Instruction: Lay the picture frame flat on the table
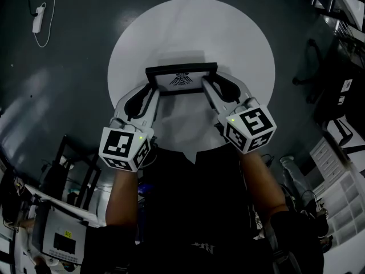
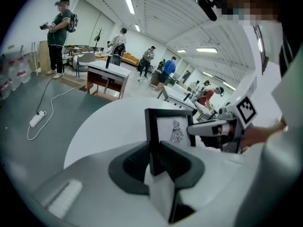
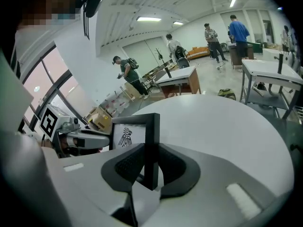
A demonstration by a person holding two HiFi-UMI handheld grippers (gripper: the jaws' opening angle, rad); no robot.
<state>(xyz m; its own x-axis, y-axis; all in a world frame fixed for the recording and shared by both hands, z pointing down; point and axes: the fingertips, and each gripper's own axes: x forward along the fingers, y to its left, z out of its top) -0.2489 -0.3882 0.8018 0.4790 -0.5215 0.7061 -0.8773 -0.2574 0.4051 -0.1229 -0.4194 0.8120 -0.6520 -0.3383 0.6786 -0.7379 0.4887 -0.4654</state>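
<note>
A black picture frame (image 1: 181, 79) with a bird drawing stands upright on the round white table (image 1: 171, 27), its picture side facing me. My left gripper (image 1: 153, 89) is shut on the frame's left side bar, and my right gripper (image 1: 206, 84) is shut on the right side bar. In the left gripper view the frame (image 2: 173, 129) rises edge-on between the dark pads of the left gripper (image 2: 154, 157), with the right gripper (image 2: 213, 128) at its far side. In the right gripper view the frame (image 3: 130, 136) sits in the right gripper (image 3: 151, 167), opposite the left gripper (image 3: 90, 138).
A white power strip (image 1: 37, 17) with its cable lies on the dark floor to the far left. Shelving and boxes (image 1: 336, 153) crowd the right side. Desks (image 3: 177, 77) and several people stand farther off in the room.
</note>
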